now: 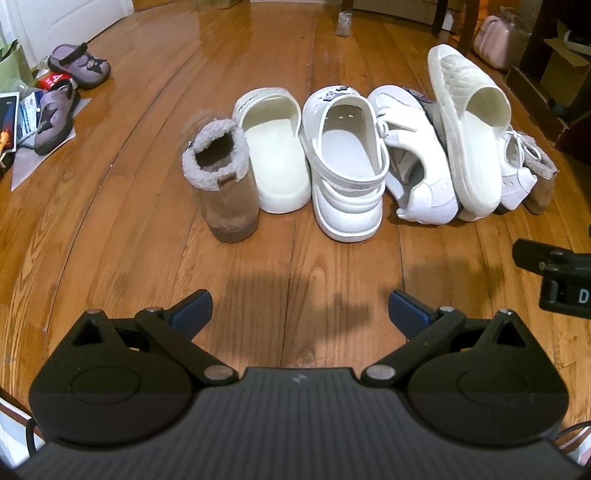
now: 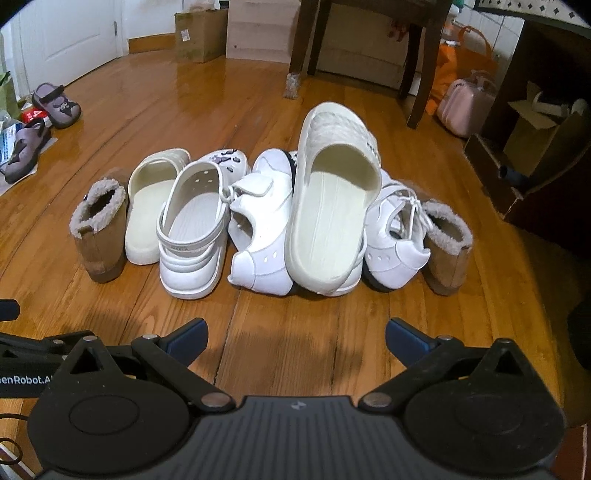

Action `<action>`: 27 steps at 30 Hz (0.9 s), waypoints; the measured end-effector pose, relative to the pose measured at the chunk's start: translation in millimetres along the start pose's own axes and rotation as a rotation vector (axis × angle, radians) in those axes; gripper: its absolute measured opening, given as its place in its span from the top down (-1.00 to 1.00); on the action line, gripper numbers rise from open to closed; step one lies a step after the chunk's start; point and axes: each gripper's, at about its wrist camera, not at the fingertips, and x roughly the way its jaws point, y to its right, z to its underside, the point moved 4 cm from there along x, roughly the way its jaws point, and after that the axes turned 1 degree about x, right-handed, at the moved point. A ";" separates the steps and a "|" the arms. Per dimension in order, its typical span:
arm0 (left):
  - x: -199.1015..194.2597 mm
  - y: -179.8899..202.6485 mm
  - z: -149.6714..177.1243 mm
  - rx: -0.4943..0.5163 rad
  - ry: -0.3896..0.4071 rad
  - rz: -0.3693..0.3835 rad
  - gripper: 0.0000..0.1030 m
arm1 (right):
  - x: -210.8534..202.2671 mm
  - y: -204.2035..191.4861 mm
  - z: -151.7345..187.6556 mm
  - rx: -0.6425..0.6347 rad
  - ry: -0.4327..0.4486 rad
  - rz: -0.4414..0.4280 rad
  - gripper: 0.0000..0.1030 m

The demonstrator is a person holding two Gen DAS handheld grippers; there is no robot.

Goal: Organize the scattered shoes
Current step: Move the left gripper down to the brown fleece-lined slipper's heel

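Observation:
Several shoes sit in a row on the wood floor, heels toward me. From the left: a tan fleece-lined boot [image 1: 221, 173] [image 2: 98, 229], a cream slide [image 1: 275, 147] [image 2: 151, 206], a white clog [image 1: 343, 166] [image 2: 194, 229], and a white sneaker [image 1: 413, 158] [image 2: 262, 225]. A second cream slide [image 1: 469, 129] [image 2: 332, 195] lies tilted on top of the sneakers. Beyond it are a laced white sneaker [image 2: 395, 236] and a second tan boot [image 2: 447, 243]. My left gripper [image 1: 299, 308] and right gripper [image 2: 295, 336] are both open, empty, short of the row.
Two purple clogs [image 1: 79, 66] [image 2: 55, 105] lie among papers at the far left. Dark chair legs [image 2: 303, 40], a cardboard box [image 2: 201, 35], a pink case [image 2: 465, 107] and a dark open box [image 2: 535, 155] stand behind and right. The other gripper's body [image 1: 557, 277] shows at right.

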 end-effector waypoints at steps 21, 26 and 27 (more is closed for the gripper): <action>62.3 -172.6 -77.5 -0.542 0.207 -0.019 -0.97 | 43.7 4.1 21.4 -0.002 -0.132 -0.115 -0.99; 122.1 -168.1 -87.2 -0.510 0.018 -0.075 -1.00 | 51.3 24.9 23.8 0.028 -0.149 -0.095 -0.99; 128.1 -160.7 -85.2 -0.518 -0.004 -0.073 -1.00 | 52.9 27.8 24.0 0.034 -0.154 -0.089 -0.99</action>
